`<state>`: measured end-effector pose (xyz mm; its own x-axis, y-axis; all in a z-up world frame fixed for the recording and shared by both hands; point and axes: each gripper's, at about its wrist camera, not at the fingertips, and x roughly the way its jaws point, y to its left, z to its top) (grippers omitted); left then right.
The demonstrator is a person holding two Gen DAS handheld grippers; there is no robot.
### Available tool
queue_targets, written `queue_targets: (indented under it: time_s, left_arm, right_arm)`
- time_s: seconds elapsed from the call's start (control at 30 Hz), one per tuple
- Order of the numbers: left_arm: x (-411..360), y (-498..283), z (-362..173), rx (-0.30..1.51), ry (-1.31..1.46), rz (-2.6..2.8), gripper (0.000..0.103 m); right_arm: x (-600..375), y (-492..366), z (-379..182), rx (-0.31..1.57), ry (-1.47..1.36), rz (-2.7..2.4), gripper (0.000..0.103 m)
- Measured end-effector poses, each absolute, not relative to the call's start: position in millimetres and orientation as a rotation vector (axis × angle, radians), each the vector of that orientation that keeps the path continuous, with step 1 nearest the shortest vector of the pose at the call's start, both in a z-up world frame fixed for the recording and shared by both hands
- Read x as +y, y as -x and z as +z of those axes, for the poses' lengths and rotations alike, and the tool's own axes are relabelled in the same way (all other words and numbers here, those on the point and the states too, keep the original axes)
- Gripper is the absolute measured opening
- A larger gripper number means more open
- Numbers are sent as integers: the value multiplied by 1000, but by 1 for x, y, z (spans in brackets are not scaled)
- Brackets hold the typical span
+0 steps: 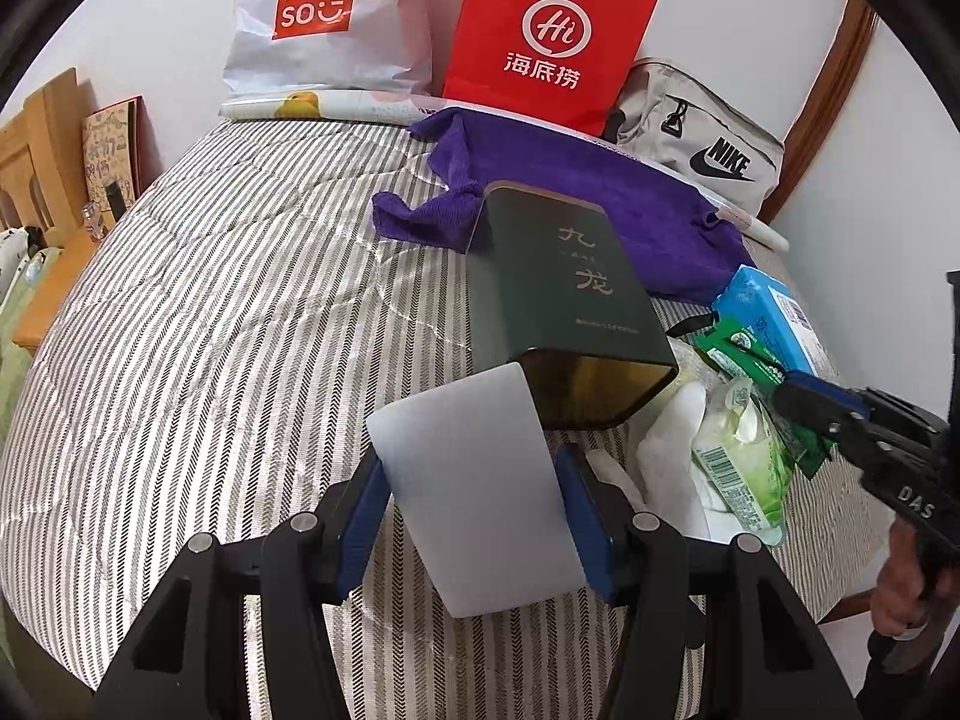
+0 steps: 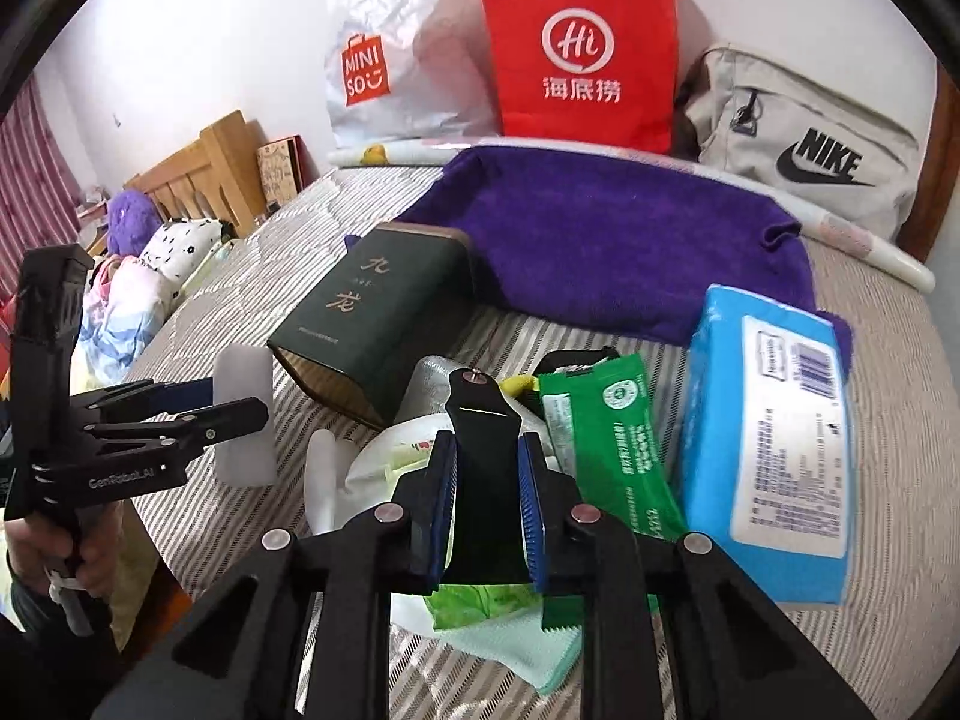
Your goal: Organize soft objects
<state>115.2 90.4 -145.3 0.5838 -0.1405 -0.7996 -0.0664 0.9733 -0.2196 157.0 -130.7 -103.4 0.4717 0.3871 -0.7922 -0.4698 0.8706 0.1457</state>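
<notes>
While clamped between the left gripper's (image 1: 474, 504) jaws, white foam block (image 1: 474, 492); right gripper (image 2: 487, 501) pinching black strap (image 2: 480, 420).

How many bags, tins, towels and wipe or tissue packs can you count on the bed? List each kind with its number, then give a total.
Bags: 3 – white Miniso bag, red paper bag, grey Nike bag
Tins: 1 – dark green tin
Towels: 1 – purple towel
Wipe or tissue packs: 2 – blue pack, green pack
Total: 7
</notes>
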Motion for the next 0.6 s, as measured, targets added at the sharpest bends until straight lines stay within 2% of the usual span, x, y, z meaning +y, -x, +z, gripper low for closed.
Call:
queue_targets:
  time_s: [0.3,0.6]
  left_arm:
    - [85,-102,-139,984,204,-31,54]
    - [65,-101,-140,1005,95,7,55]
  right_arm:
    - [-173,-121,-84,909,73,481,20]
    - [-225,-87,-119,965,80,374,20]
